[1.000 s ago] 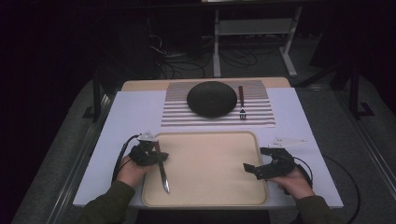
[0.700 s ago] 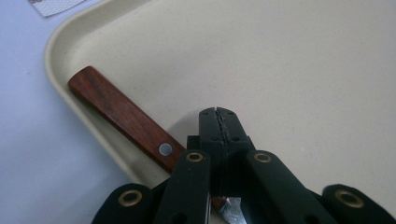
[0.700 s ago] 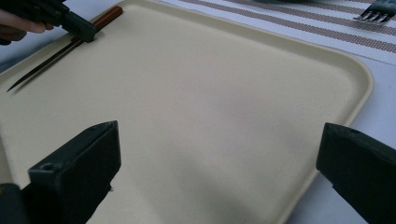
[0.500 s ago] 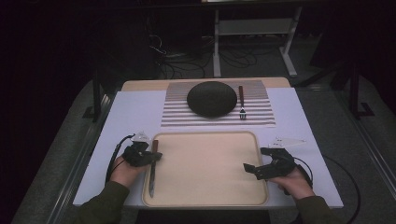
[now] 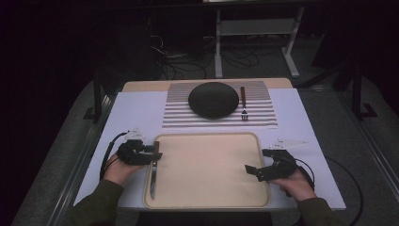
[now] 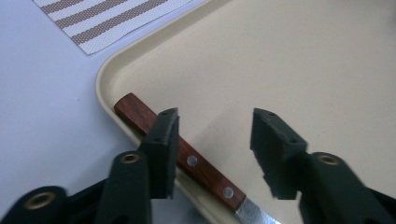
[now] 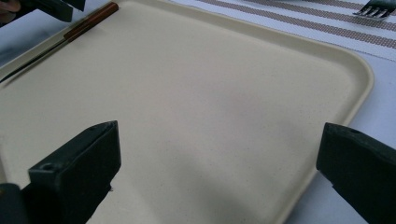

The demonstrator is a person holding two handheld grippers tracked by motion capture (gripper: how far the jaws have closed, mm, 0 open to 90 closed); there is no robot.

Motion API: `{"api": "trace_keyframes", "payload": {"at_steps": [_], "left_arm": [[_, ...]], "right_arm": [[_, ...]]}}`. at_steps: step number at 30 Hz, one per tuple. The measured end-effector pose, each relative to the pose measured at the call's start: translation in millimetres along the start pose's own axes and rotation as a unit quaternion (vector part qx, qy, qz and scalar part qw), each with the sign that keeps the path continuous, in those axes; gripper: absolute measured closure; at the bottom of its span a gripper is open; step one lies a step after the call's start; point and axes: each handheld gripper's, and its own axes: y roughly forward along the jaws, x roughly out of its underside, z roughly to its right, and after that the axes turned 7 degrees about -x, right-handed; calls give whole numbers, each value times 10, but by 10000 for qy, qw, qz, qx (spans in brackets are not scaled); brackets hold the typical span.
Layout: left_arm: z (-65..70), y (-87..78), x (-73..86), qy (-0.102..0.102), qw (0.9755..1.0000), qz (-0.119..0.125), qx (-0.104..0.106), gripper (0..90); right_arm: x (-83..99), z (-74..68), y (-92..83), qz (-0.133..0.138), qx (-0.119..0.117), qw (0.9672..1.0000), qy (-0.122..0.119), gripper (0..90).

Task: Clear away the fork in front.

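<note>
- Your knife (image 5: pixel 154 168) has a reddish wooden riveted handle and steel blade.
- It lies flat along the beige tray's (image 5: pixel 207 141) left rim, handle far, blade near.

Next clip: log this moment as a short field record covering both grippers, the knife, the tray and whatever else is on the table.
left gripper: jaws just opened, over the knife handle, not pressing it
right gripper: open, nothing between jaws, at the tray's right edge
knife: lying along the tray's left edge, wooden handle away from the person
tray: beige, bare apart from the knife
striped placemat: beyond the tray, carrying a dark bowl and a fork
</note>
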Motion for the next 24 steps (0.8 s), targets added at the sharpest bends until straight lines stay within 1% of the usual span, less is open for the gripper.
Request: {"api": "trace_keyframes", "payload": {"at_steps": [3, 5, 6, 7, 10, 12, 15, 17, 19, 21, 24], "left_arm": [[-27, -31, 50, 83, 9999, 120, 40, 404], [-39, -52, 88, 185, 9997, 160, -21, 356], [-44, -58, 106, 193, 9996, 191, -37, 322], [-52, -66, 125, 177, 9995, 245, -43, 286], [-87, -94, 157, 104, 9993, 356, 53, 188], [-104, -101, 173, 138, 9989, 437, 56, 134], [-121, -86, 192, 86, 9988, 471, 62, 35], [-121, -70, 204, 90, 9986, 500, 154, 1], [-110, -57, 209, 173, 9985, 480, 174, 0], [-100, -51, 206, 213, 9982, 502, 229, 0], [-95, -61, 200, 210, 9981, 536, 236, 0]], "right_arm": [[0, 3, 5, -7, 22, 10000, -2, 0], [0, 2, 7, -25, 42, 10000, -9, 0], [0, 1, 9, -35, 50, 10000, -25, 0], [0, -1, 11, -49, 61, 10000, -27, 0], [1, -3, 16, -68, 99, 9999, -37, 0], [-1, -3, 19, -72, 129, 9999, -25, 0], [-8, 10, 21, -64, 152, 9999, 22, 0], [-21, 24, 22, -37, 162, 9998, 59, 0], [-41, 42, 28, -35, 181, 9998, 86, 1], [-71, 67, 30, -24, 208, 9997, 108, 6], [-132, 114, 25, 17, 228, 9996, 142, 29]]}}
